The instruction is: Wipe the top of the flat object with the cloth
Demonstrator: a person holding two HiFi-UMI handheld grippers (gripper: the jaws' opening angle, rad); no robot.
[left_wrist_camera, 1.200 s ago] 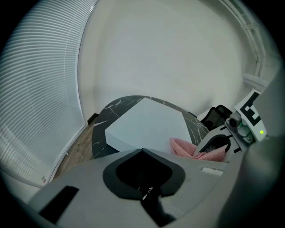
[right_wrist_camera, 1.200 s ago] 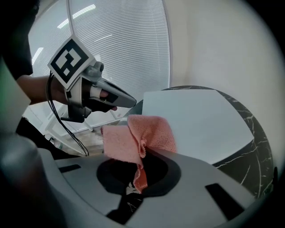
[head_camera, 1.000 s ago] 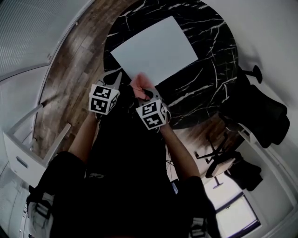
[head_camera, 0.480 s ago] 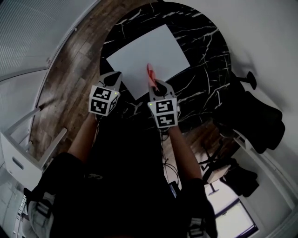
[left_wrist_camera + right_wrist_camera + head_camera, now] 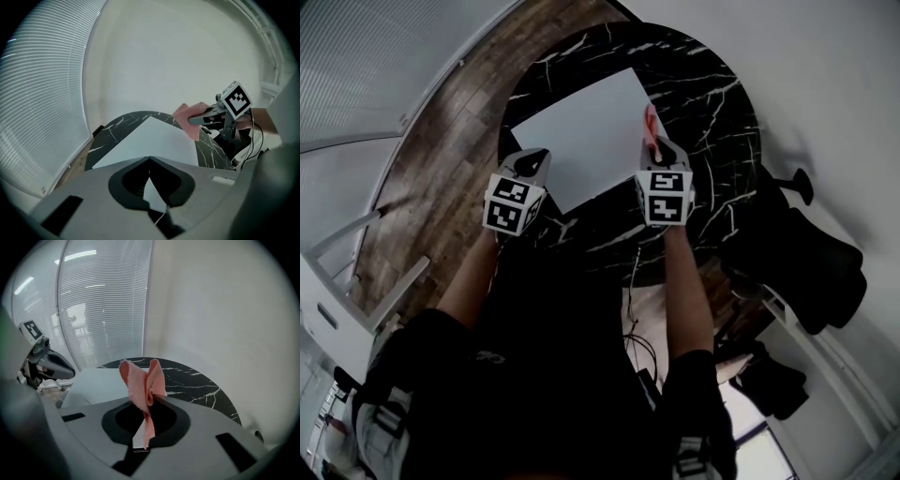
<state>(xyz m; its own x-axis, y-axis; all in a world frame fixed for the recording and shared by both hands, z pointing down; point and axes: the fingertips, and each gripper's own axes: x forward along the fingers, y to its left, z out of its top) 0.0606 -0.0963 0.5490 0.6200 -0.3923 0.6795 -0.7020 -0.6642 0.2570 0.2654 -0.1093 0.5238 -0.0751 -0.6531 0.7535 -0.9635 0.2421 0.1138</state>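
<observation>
Both arms reach forward over the tabletop (image 5: 712, 112). The sheet (image 5: 586, 131) lies flat on it. Right gripper (image 5: 654, 148) is clenched on the pink cloth (image 5: 650, 122), bunched upright at the sheet's right edge. Left gripper (image 5: 532, 164), jaws pressed together, is at the sheet's near-left edge.

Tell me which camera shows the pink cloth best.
The right gripper view: the cloth stands centre frame, pinched by the right gripper. The head view shows only a thin sliver; the left gripper view shows it small, right of centre.
</observation>
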